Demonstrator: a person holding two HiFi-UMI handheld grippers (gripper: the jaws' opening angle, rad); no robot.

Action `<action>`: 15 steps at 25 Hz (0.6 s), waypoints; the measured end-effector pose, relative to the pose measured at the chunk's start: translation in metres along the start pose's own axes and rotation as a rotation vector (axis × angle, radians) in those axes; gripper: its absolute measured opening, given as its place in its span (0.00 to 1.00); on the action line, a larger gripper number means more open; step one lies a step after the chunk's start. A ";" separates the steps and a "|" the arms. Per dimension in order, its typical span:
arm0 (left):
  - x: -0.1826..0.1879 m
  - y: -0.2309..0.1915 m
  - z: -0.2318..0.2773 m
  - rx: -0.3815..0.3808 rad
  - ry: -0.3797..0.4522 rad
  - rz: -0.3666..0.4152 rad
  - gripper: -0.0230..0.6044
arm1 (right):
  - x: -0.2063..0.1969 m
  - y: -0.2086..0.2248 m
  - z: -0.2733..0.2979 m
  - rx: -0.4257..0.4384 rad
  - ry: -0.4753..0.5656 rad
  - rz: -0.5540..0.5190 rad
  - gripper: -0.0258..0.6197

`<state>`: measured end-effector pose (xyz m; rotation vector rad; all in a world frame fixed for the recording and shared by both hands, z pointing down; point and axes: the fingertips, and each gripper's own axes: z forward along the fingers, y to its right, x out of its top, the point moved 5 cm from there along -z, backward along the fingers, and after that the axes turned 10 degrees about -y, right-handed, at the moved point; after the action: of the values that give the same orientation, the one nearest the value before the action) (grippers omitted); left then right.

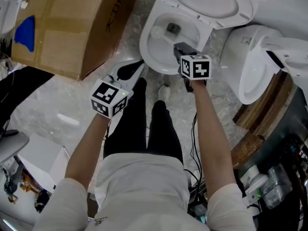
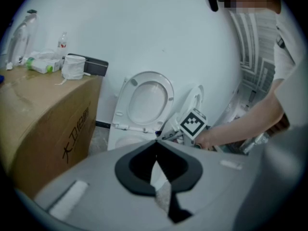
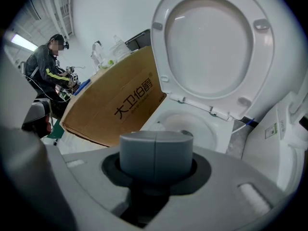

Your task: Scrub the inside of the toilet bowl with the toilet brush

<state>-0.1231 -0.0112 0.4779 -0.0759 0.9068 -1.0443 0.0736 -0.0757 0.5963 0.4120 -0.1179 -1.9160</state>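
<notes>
I have the right gripper over the near rim of the toilet bowl, tipped down into it so the toilet brush can reach the inner wall. In its own view the fingers are pressed together, two grey half-rounds meeting at a thin seam. The white bristle head sits just past their tips, low inside the bowl on its left side. I can't see the handle, but I judge the fingers are clamped on it.

The lid stands raised behind the bowl, which leaves the opening free for the stroke.

The left gripper waits just outside the bowl's near-left edge, above the floor. Its fingertips are closed to a point with nothing between them, and I take it that this keeps it clear of the working side.

The bowl is glossy white ceramic, smooth and rounded, so bristles should slide easily. A matte cardboard box stands left of the bowl, and a second white toilet to its right.
</notes>
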 end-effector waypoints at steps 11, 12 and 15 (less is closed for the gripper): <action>-0.010 0.011 -0.003 -0.003 0.006 -0.003 0.02 | -0.030 -0.021 -0.001 0.046 -0.029 -0.080 0.27; -0.011 0.011 -0.003 -0.003 0.006 -0.003 0.02 | -0.032 -0.023 -0.001 0.050 -0.032 -0.089 0.27; -0.016 0.014 -0.004 -0.003 0.004 -0.002 0.02 | -0.043 -0.027 -0.003 0.066 -0.045 -0.113 0.27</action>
<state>-0.1187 0.0095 0.4785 -0.0769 0.9122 -1.0448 0.0646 -0.0261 0.5955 0.4283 -0.1914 -2.0376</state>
